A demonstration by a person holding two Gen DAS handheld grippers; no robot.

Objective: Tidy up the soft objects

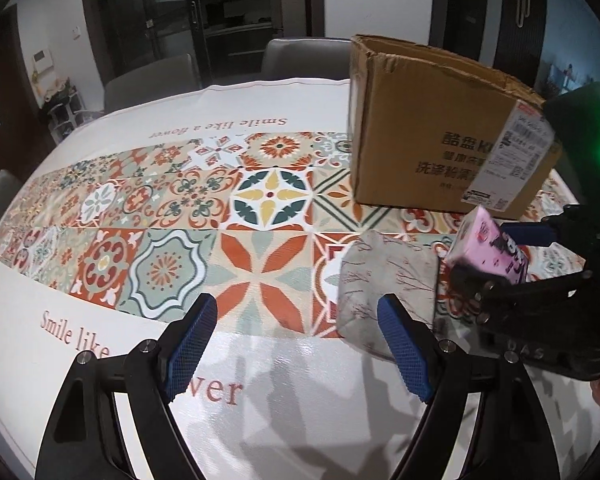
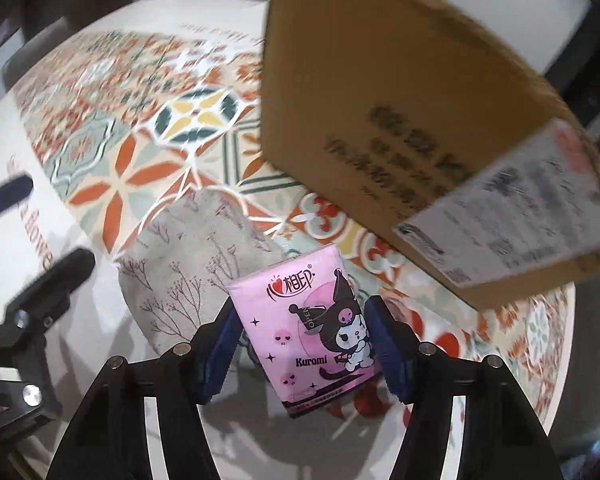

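Pink tissue pack (image 2: 308, 332) sits pinched in the right tool (image 2: 300, 344), lifted off the worktop (image 1: 308, 380) — next it must clear the cardboard box (image 1: 432, 120) rim. Left tool (image 1: 296, 344) spread, empty, near the grey pouch (image 1: 384, 280).

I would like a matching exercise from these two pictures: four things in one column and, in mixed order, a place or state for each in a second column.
Things:
1. pink tissue pack
2. grey pouch
3. cardboard box
4. left gripper

Places or states:
A. stands on the patterned tablecloth, top flaps open
B. open, nothing between the fingers
C. between the blue pads of the right gripper
D. lies on the table in front of the box

Pairs: 1-C, 2-D, 3-A, 4-B
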